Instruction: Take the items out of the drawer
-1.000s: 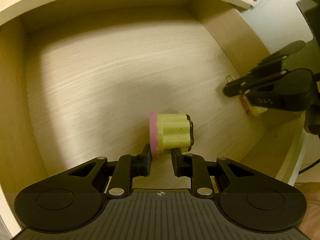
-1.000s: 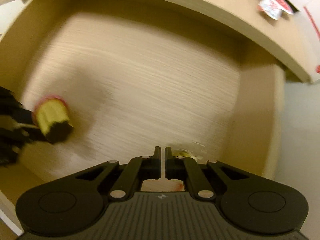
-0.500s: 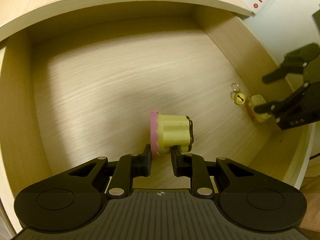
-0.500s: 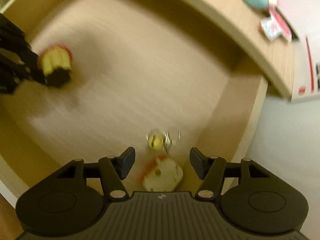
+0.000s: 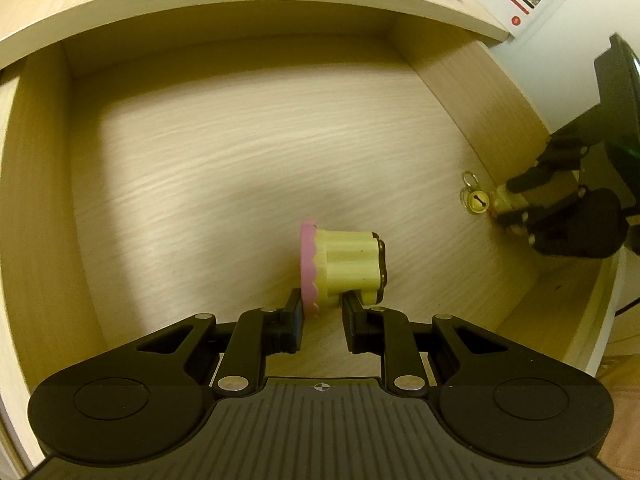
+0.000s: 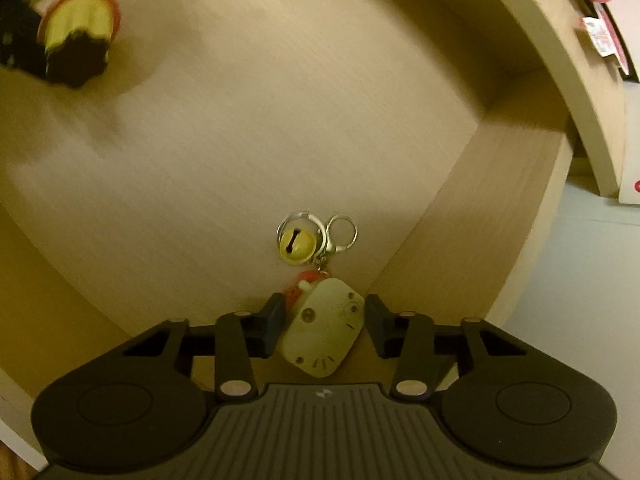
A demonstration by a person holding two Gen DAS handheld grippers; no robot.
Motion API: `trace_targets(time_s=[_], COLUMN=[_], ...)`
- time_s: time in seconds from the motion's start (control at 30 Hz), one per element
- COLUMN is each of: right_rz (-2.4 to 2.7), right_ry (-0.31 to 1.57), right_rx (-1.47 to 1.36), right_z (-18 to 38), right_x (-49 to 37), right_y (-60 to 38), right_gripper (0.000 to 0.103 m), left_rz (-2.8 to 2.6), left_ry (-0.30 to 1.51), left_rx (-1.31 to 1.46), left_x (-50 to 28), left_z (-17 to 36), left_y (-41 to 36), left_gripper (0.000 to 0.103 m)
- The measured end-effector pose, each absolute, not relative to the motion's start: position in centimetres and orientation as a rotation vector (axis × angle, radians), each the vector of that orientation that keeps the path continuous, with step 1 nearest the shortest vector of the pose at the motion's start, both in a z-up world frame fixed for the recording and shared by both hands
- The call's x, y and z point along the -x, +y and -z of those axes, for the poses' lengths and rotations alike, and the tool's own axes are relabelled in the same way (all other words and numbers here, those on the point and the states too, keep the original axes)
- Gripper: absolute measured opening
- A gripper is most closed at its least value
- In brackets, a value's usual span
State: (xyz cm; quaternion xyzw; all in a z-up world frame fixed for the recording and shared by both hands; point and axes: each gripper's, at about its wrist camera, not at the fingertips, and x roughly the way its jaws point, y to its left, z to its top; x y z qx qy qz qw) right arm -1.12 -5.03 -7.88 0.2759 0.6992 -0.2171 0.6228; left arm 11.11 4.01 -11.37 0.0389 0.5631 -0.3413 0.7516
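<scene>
- Drawer [image 5: 248, 152] of pale wood lies open under both of my tools, its floor bare apart from two small things.
- My left tool [image 5: 322, 312] has its two tips pinched onto the near edge of a toy cupcake [image 5: 344, 266], one tip against the pink frilled rim, the other against the yellow fluted side.
- That cupcake lies tipped on its side around the middle of the drawer floor, pink rim to the left, dark brown end to the right.
- From the right wrist view the same cupcake [image 6: 80, 36] shows blurred at the far left, with the dark shape of my left tool beside it.
- My right tool [image 6: 324, 320] is spread wide, one tip on each side of a cream charm [image 6: 324, 332]; the left tip sits just beside or against it, the right one stands clear, so nothing is clamped.
- This charm lies in the drawer's right near corner, close to the side wall [image 6: 460, 240], tilted, with a red bit at its top.
- From the charm a short chain leads to a gold bell [image 6: 295, 245] and silver rings [image 6: 340, 232], resting on the floor just beyond it.
- Above the drawer, the desk [image 6: 560, 40] edge carries a turquoise thing and a small packet, too cropped to name.
</scene>
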Motion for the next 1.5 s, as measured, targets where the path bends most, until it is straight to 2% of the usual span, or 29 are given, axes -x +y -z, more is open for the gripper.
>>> trace_targets(time_s=[0.03,0.07,0.17,0.4,0.6,0.67,0.73,0.8,0.87,1.2,1.37,1.5], right_rz=[0.508,0.528,0.561,0.627,0.627,0.632,0.680,0.725,0.746,0.671,0.651,0.632], right_ry=[1.592,1.585,1.556,1.451,1.211,1.110,1.072,1.060,1.086,1.241,1.457,1.506], right_rx=[-0.649,-0.644,-0.649,-0.761,-0.969,-1.017,-0.993,-0.957,-0.917,-0.911,-0.738,-0.678], right_z=[7.8,7.6,7.4,7.5,6.6,5.2,4.0,2.7,1.6,5.0,7.8,8.3], right_x=[1.1,1.0,0.6,-0.4,-0.4,0.7,1.9,3.4,4.7,4.6,3.0,2.6], right_y=[-5.3,-5.4,-5.9,-7.5,-9.1,-9.3,-9.1,-8.6,-7.9,-6.5,-6.2,-6.0], right_gripper=[0.027,0.017,0.008,0.002,0.002,0.006,0.017,0.044,0.055,0.056,0.055,0.054], left_rz=[0.748,0.751,0.755,0.765,0.784,0.785,0.780,0.781,0.780,0.788,0.793,0.791], left_ry=[1.230,1.230,1.230,1.242,1.244,1.240,1.238,1.238,1.238,1.239,1.240,1.241], left_rx=[-0.088,-0.091,-0.096,-0.121,-0.166,-0.168,-0.162,-0.157,-0.153,-0.158,-0.159,-0.152], left_x=[-11.1,-11.1,-11.0,-10.9,-10.8,-10.8,-10.9,-10.9,-10.7,-10.7,-10.7,-10.9], left_z=[11.3,11.4,11.4,11.5,11.4,11.4,11.4,11.4,11.5,11.4,11.4,11.5], left_y=[4.0,3.9,4.0,3.9,3.6,3.6,3.8,4.0,3.9,4.0,4.0,4.2], left_gripper=[0.023,0.023,0.023,0.023,0.023,0.023,0.023,0.023,0.023,0.023,0.023,0.023])
